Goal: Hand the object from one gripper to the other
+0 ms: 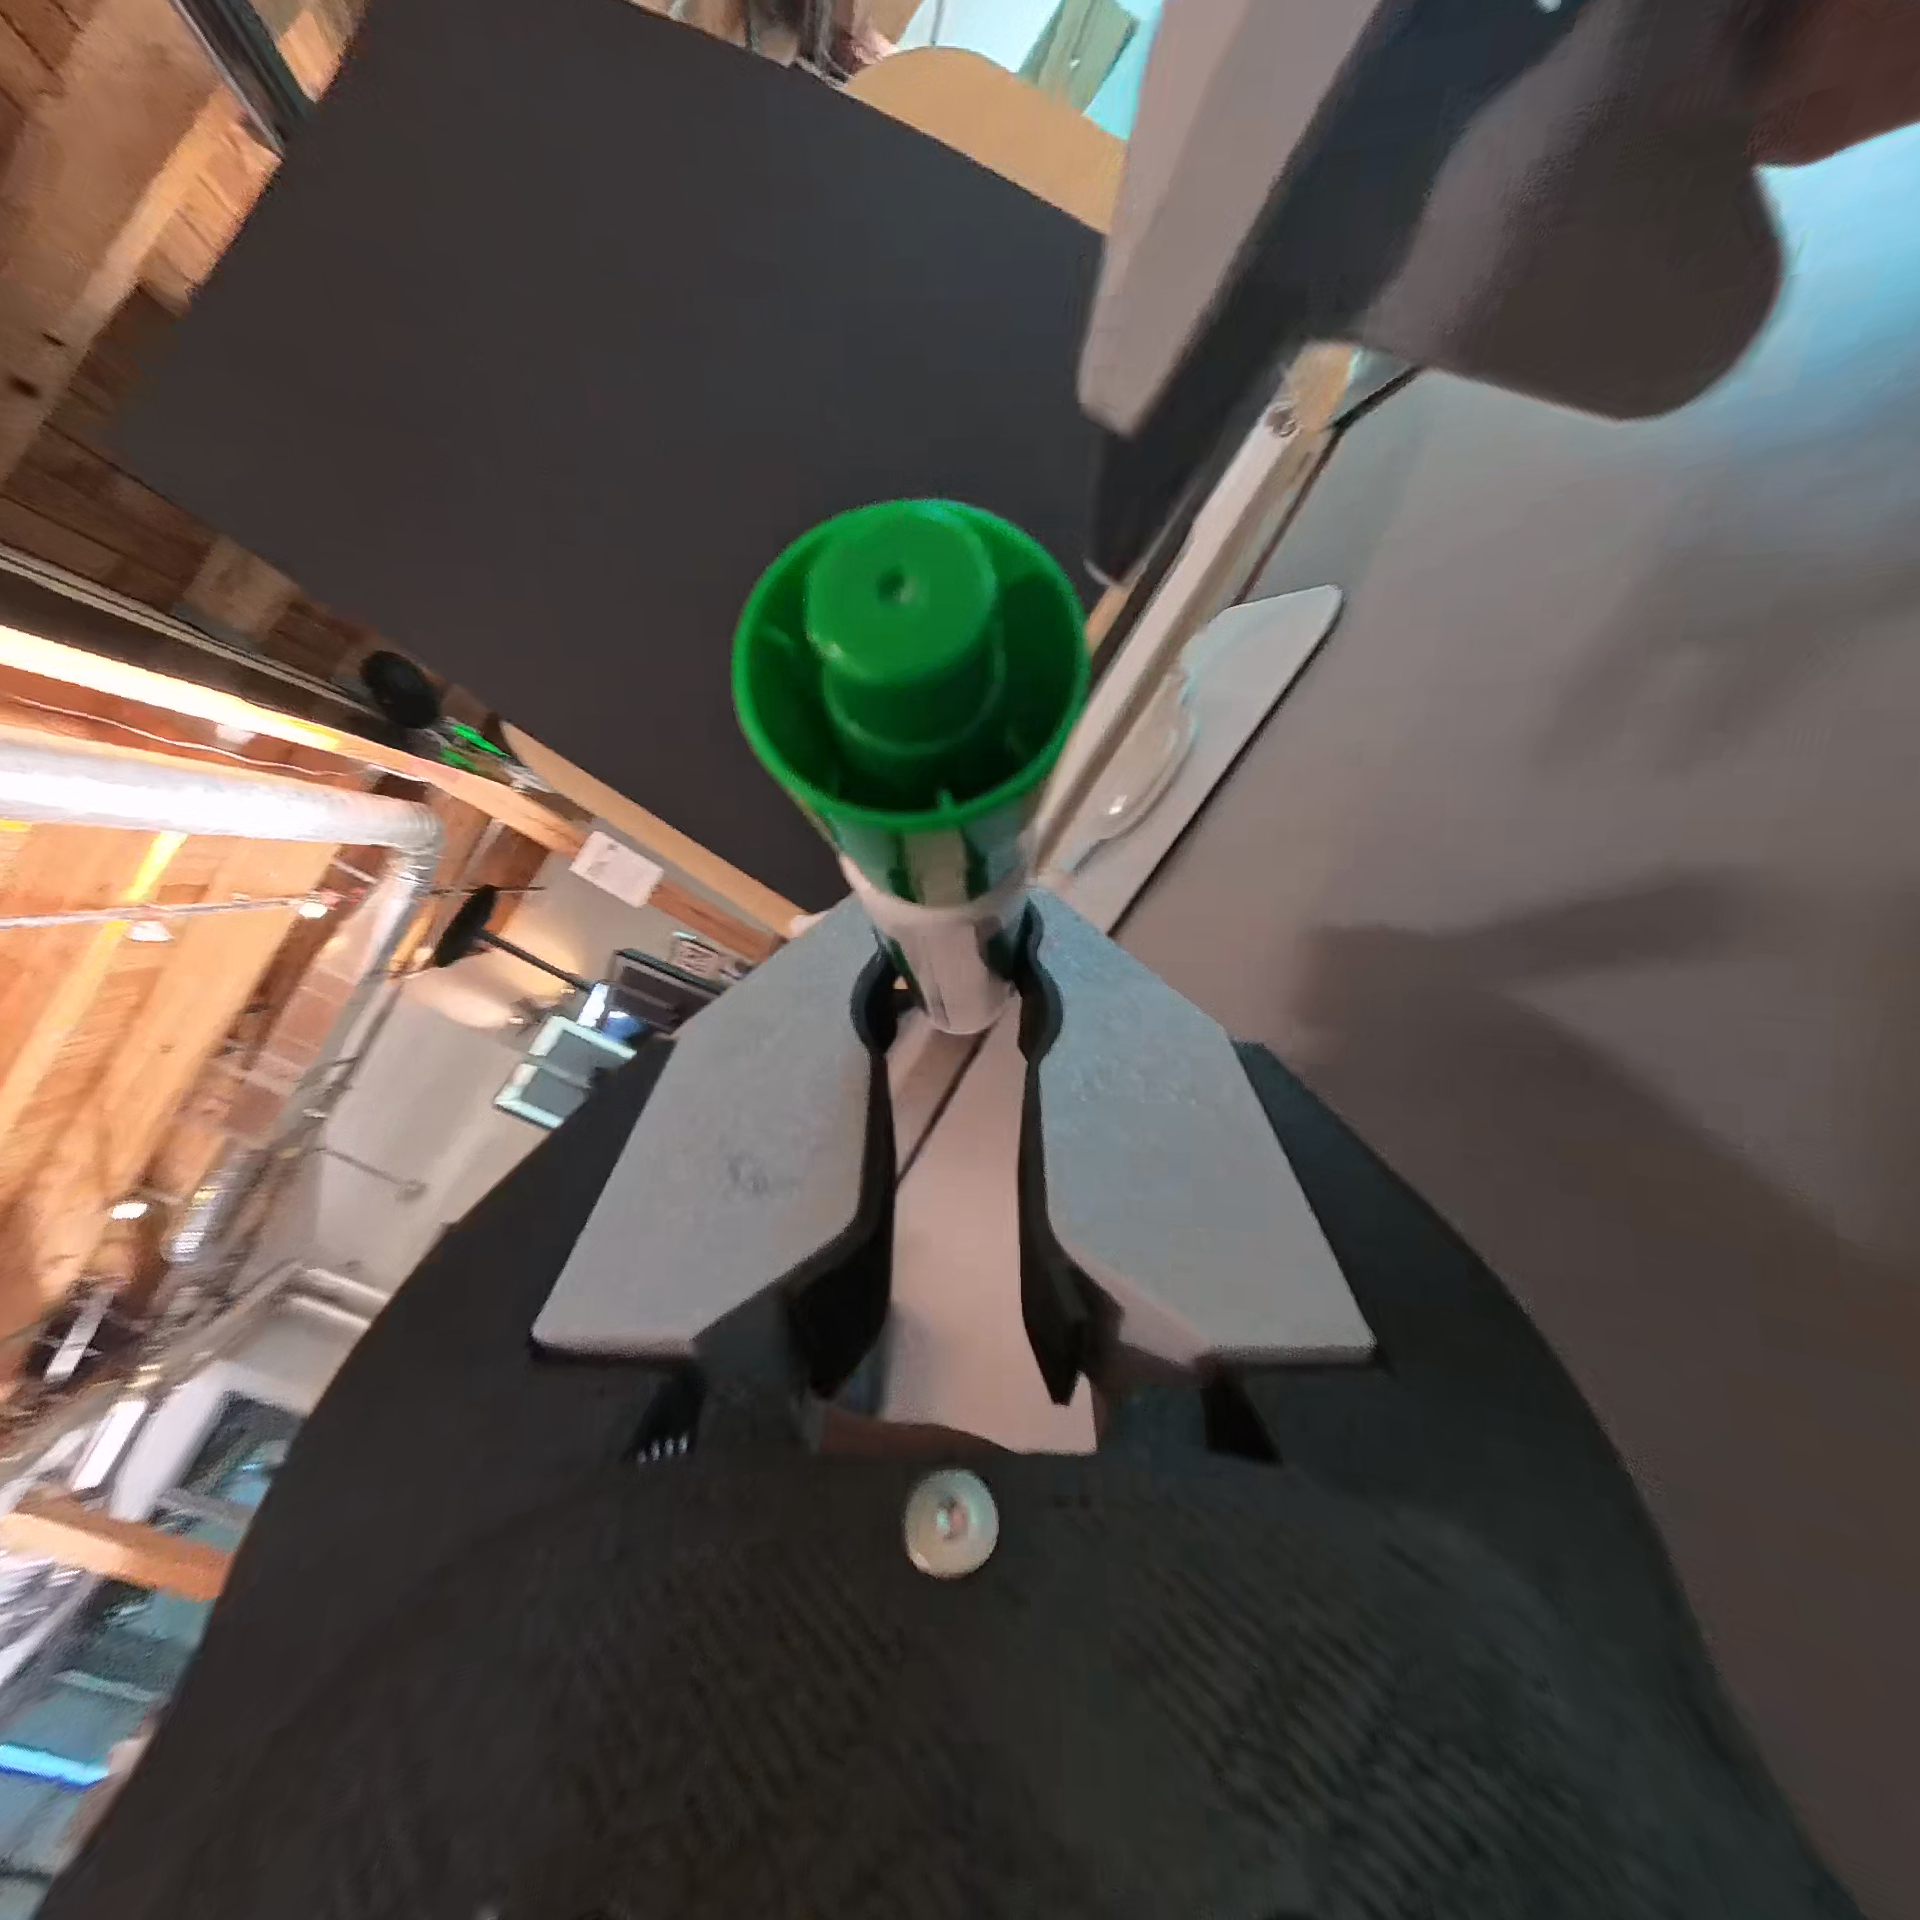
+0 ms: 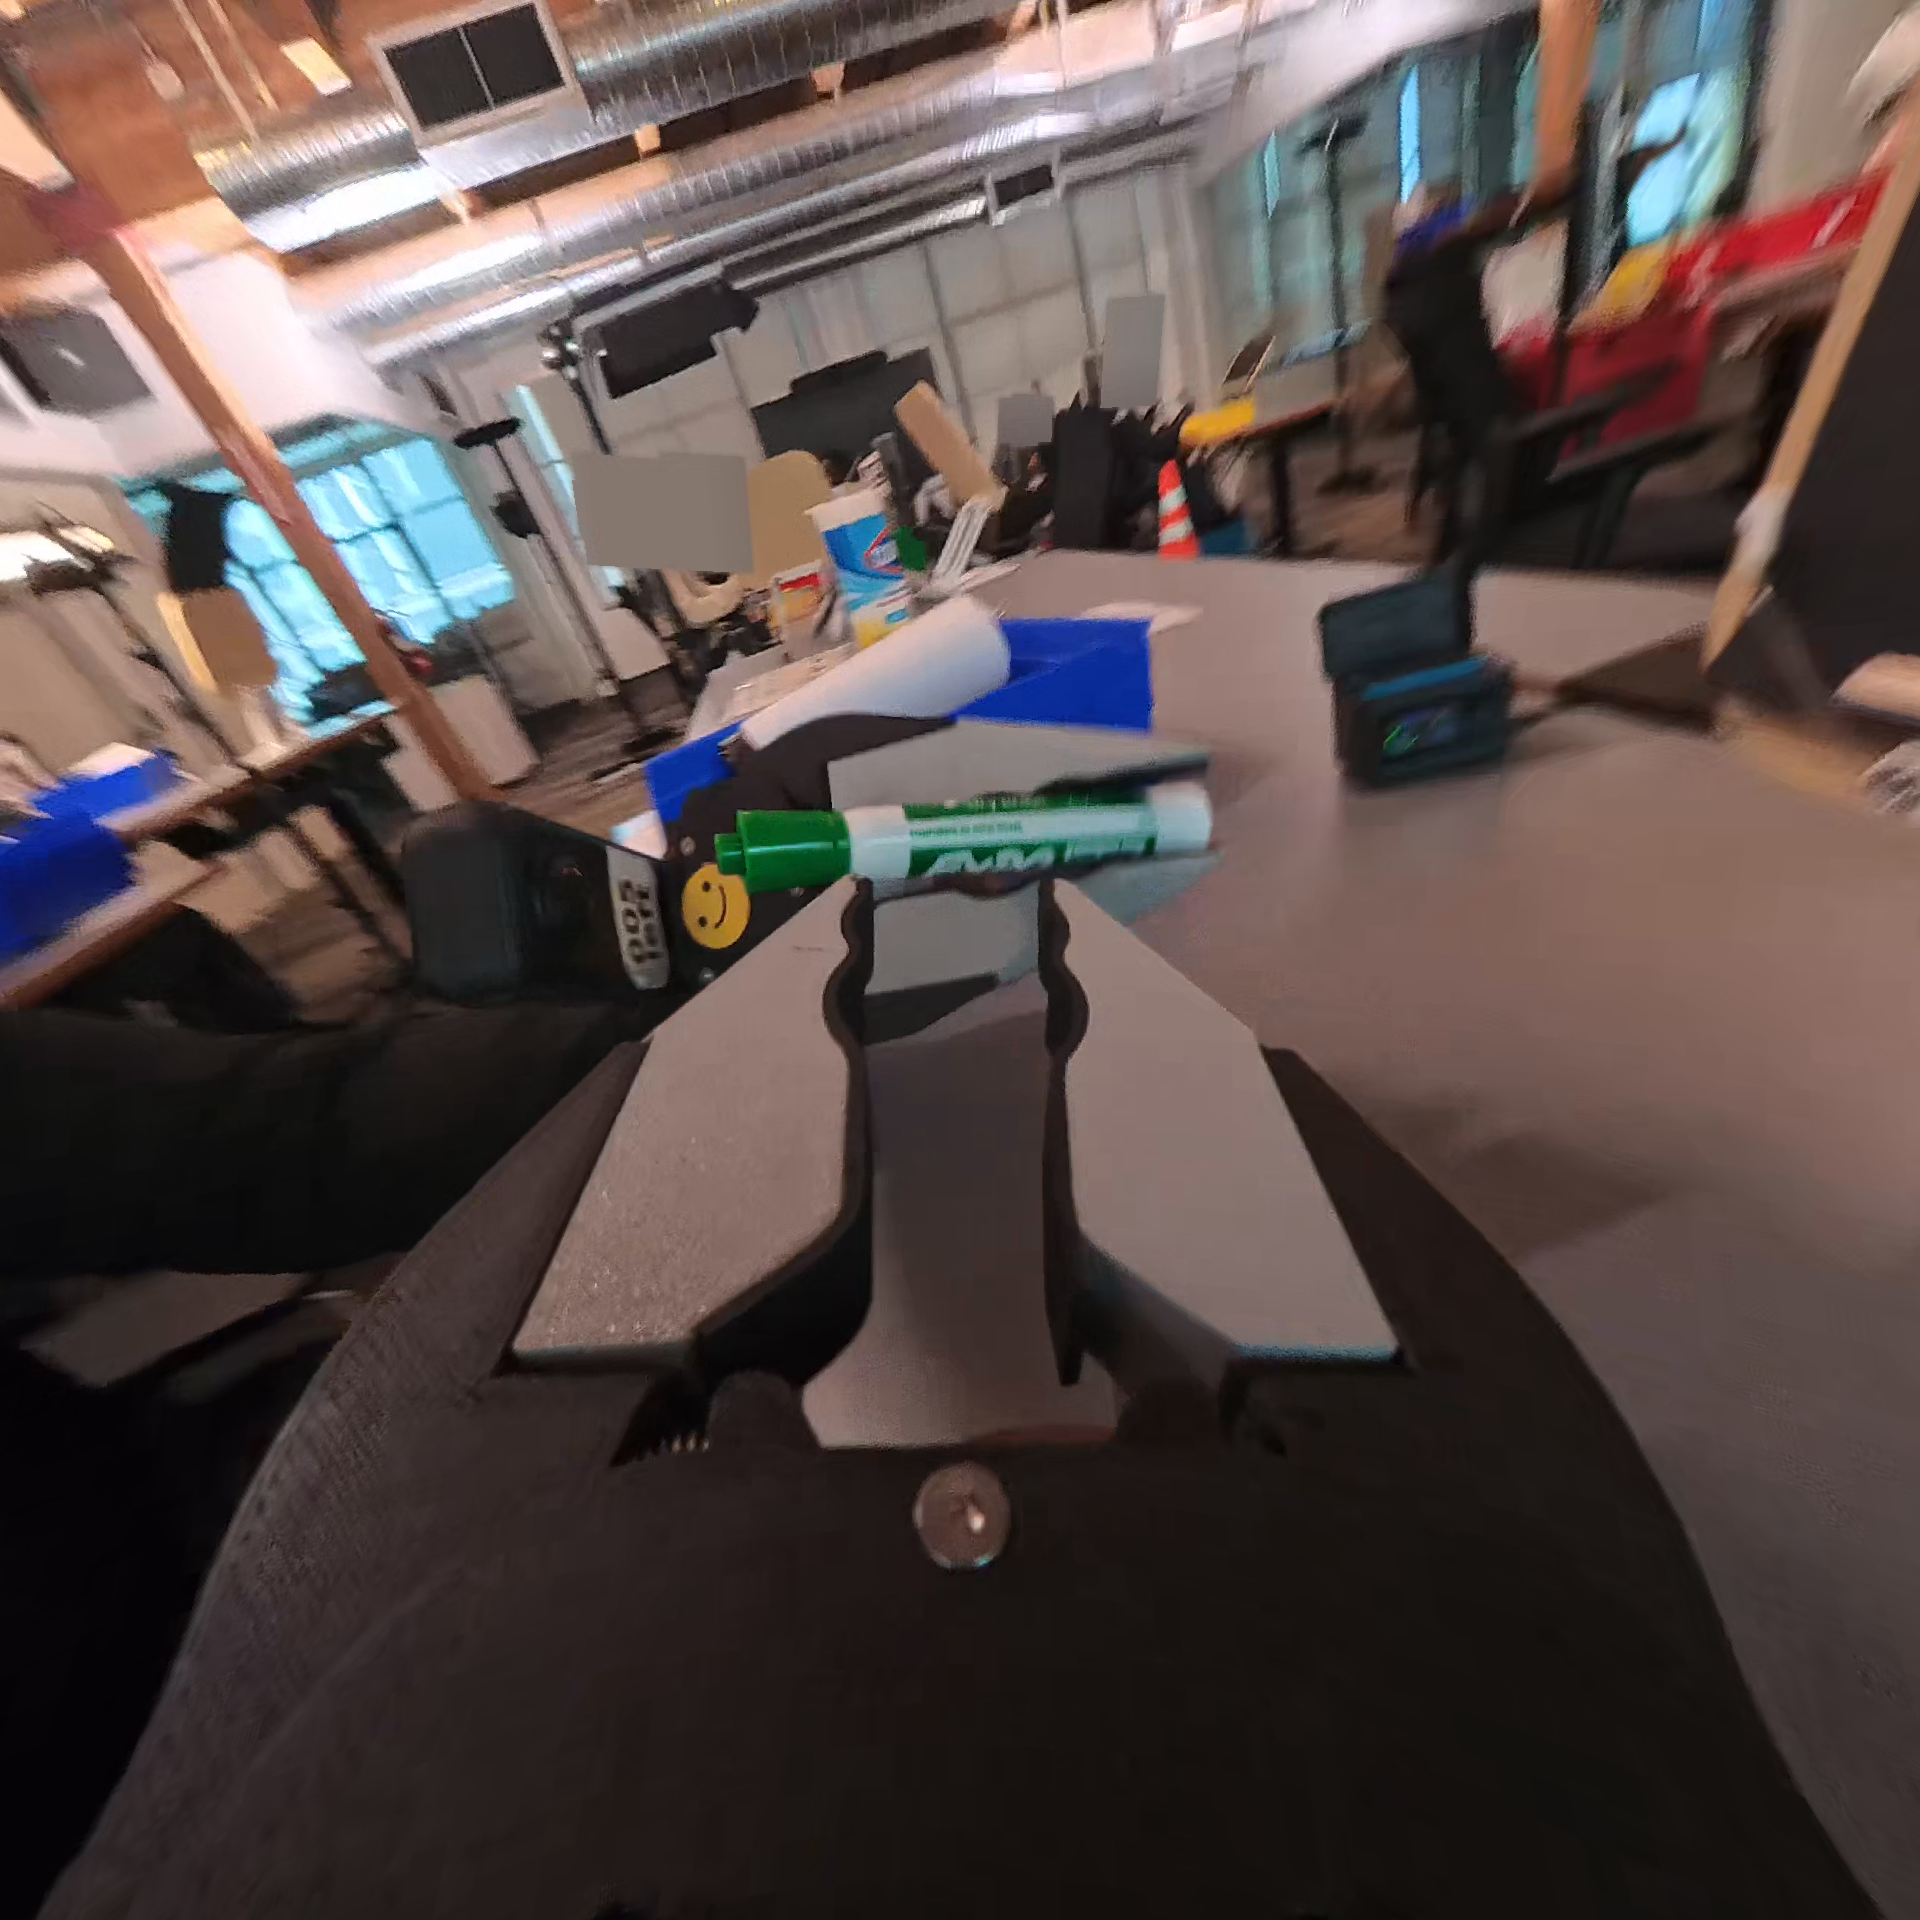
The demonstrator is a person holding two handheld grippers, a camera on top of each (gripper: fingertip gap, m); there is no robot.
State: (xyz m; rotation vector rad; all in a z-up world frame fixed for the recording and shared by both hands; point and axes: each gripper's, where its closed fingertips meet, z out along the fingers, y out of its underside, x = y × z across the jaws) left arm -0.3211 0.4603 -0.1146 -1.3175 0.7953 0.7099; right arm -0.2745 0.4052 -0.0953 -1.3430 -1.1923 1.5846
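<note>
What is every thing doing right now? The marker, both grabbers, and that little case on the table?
green marker: capped, held level above the table, clamped at its white end.
left gripper: jaws shut on the marker.
right gripper: jaws open, tips just under the marker, not gripping.
small dark case: lid open, resting on the grey table.

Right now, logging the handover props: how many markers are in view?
1. The green marker is clamped in the left gripper, cap toward its camera; in the right wrist view it lies crosswise just beyond the open right gripper. Clutter behind may hide others.
</note>
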